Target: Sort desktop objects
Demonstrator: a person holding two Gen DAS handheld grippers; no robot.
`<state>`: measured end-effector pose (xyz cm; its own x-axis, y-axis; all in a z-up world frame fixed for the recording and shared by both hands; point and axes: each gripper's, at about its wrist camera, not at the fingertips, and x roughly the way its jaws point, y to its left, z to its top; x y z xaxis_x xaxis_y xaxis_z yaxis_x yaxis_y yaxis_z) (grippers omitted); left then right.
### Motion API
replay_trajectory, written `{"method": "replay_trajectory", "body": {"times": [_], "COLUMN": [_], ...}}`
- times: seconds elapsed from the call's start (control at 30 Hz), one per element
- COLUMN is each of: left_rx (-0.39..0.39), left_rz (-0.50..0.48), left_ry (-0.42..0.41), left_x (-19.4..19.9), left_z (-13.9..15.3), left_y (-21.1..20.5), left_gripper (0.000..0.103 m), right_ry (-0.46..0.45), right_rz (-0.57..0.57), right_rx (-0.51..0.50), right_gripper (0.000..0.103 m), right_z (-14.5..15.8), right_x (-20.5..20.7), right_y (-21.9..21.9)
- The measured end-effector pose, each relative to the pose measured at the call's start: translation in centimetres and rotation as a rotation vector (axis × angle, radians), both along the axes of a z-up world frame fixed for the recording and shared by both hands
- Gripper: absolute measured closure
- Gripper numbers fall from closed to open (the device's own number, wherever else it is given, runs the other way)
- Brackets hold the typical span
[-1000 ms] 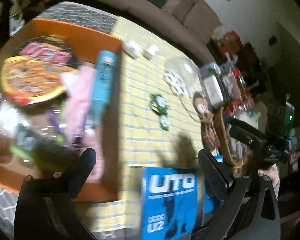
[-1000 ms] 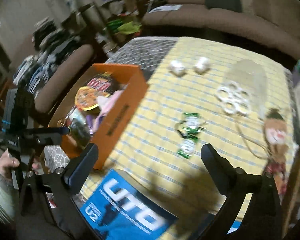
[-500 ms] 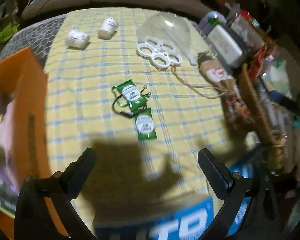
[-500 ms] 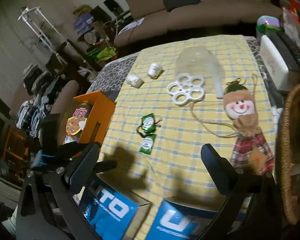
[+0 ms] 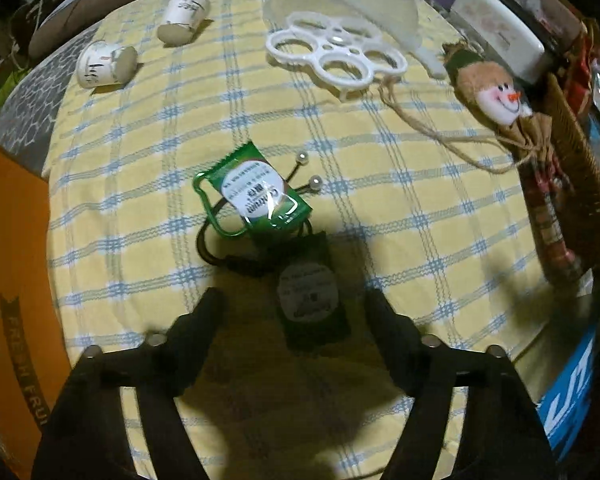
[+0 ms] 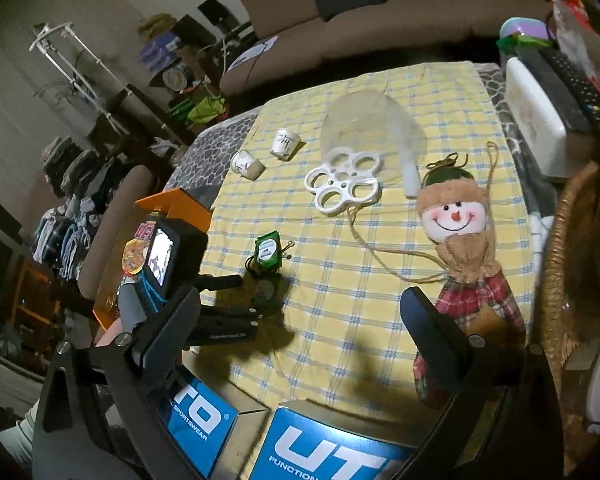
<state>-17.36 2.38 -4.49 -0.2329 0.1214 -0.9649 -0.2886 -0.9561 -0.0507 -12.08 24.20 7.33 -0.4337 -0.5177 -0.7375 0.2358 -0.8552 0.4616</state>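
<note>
The left claw (image 5: 294,312) pointed steeply down at the yellow cloth (image 5: 380,208), its jaws closing with the near sachet (image 5: 310,300) lying flat between the fingertips, not yet pinched. The sachet's long axis ran straight out from the claw, so the fingers stood either side of its narrow width; a second sachet (image 5: 256,194) lay just beyond, atop a green clip (image 5: 208,216). The right claw (image 6: 300,316) hung apart and empty, well back, so the left was plainly nearer.

Home living room, sofa (image 6: 380,12), cluttered table (image 6: 380,280)
</note>
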Motion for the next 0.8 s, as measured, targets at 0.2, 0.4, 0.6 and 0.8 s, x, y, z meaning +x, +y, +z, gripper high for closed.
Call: {"method": "replay_trajectory", "body": {"times": [0.2,0.4,0.6,0.8], "left_rx": [0.031,0.201,0.301,0.360], "left_rz": [-0.014,0.035,0.062,0.081], "left_ry": [0.050,0.065,0.056,0.046], "left_x": [0.3,0.9,3.3,5.0], "left_z": [0.8,2.3,4.4,5.6], "left_y": [-0.3,-2.8,-7.0,-10.4], "left_gripper": [0.076,0.077,0.077,0.077], "right_ry": [-0.010,-0.022,-0.047,-0.161], "right_rz": [0.009,0.017,0.090,0.141], "right_rx": [0.006,0.037,0.123,0.132], "right_gripper": [0.002,0.003,0.012,0.028], "right_z": [-0.8,-1.3,-2.2,-6.3], "right_x": [-0.3,-1.2,-3.9,-6.9], "right_y": [-1.0,-2.7,-8.3,-14.7]}}
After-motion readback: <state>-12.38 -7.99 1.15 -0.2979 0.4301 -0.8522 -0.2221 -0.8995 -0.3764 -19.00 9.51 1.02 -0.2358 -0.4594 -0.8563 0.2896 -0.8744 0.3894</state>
